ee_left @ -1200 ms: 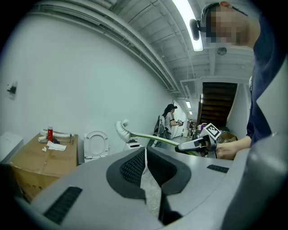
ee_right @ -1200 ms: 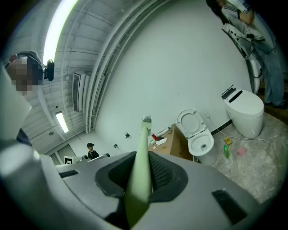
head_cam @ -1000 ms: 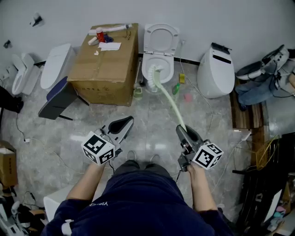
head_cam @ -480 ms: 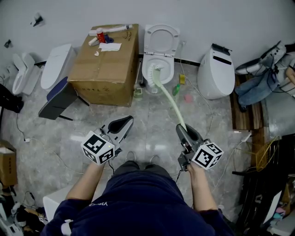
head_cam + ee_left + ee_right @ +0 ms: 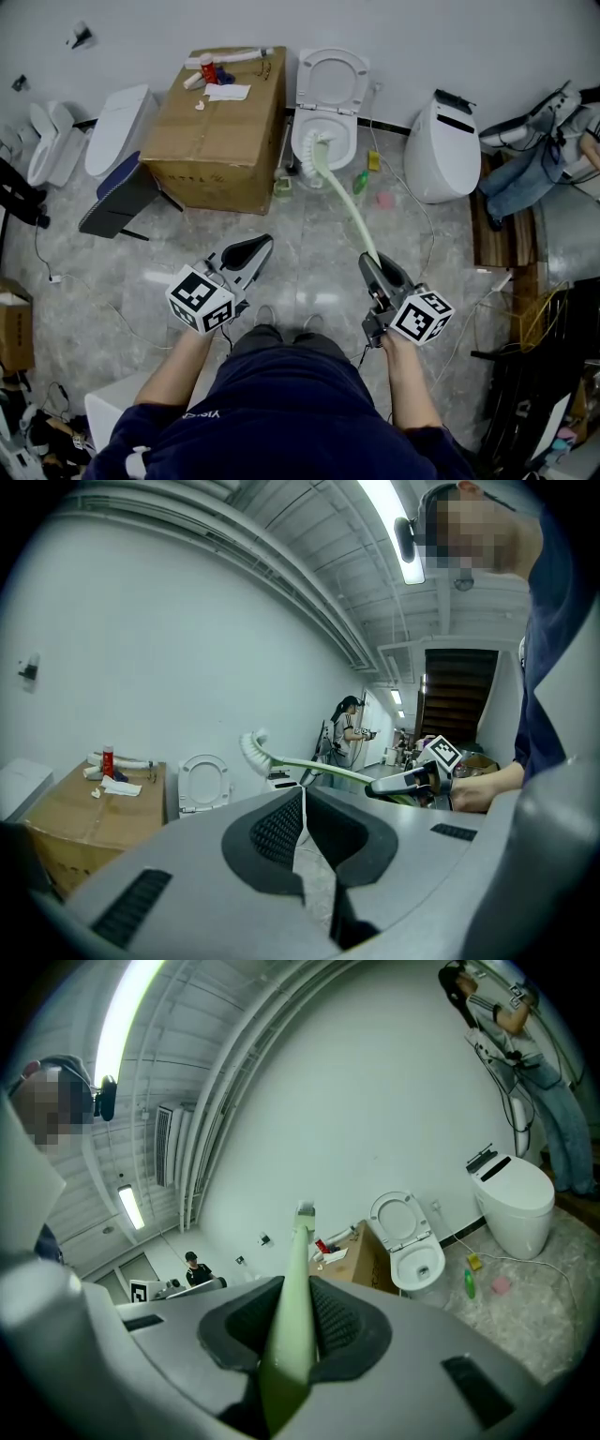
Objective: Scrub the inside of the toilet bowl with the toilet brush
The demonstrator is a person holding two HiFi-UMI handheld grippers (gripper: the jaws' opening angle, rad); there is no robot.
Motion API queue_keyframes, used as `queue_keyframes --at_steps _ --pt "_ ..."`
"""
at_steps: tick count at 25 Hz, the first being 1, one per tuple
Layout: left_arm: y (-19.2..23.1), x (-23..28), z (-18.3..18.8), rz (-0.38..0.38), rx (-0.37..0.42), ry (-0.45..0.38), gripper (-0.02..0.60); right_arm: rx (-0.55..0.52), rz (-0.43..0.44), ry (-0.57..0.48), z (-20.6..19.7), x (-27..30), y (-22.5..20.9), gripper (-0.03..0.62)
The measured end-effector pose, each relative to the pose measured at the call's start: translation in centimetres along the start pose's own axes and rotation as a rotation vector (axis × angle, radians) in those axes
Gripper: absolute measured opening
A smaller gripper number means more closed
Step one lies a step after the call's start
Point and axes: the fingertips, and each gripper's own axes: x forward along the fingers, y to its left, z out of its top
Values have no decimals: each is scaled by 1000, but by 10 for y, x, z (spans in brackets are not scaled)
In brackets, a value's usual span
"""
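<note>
Right gripper (image 5: 376,270) clamped the toilet brush (image 5: 343,203) handle, head up toward toilet bowl (image 5: 349,148) at 12 o'clock. Left gripper (image 5: 251,247) was closed, empty. Head likely needed lowering inside for firm circling.

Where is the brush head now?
Head view: the brush head overlaps the bowl's left rim, right of the box; the left gripper view shows it raised, not inside.

The toilet bowl (image 5: 323,141) stands against the back wall, with a cardboard box (image 5: 211,131) just left of it and a second toilet (image 5: 443,150) to its right. In front of it, the toilet brush (image 5: 345,204) reaches from between the right gripper's (image 5: 374,264) jaws towards the bowl's rim. The left gripper (image 5: 251,248) hangs well apart to the left.
</note>
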Motion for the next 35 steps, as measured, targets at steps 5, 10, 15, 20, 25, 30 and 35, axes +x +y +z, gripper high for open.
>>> queue_keyframes --at_steps 5,10,15,20,25,30,35 --pt "-8 2 -2 6 0 1 37 4 2 8 -2 -6 -5 84" --pt "-17 7 -4 14 -4 1 37 31 4 11 -3 -17 -15 83" --pt "-27 14 -8 22 -11 4 37 44 5 17 -3 -26 -28 83" --pt "-38 26 -11 34 -15 7 37 52 17 23 1 -35 -40 83" --pt "-53 40 -14 48 -13 4 37 46 30 34 7 -46 -55 83" --pt "-62 54 -12 56 -7 2 37 40 37 28 17 -53 -67 83" --pt "-63 66 -7 55 -2 -2 37 37 38 20 27 -55 -76 83"
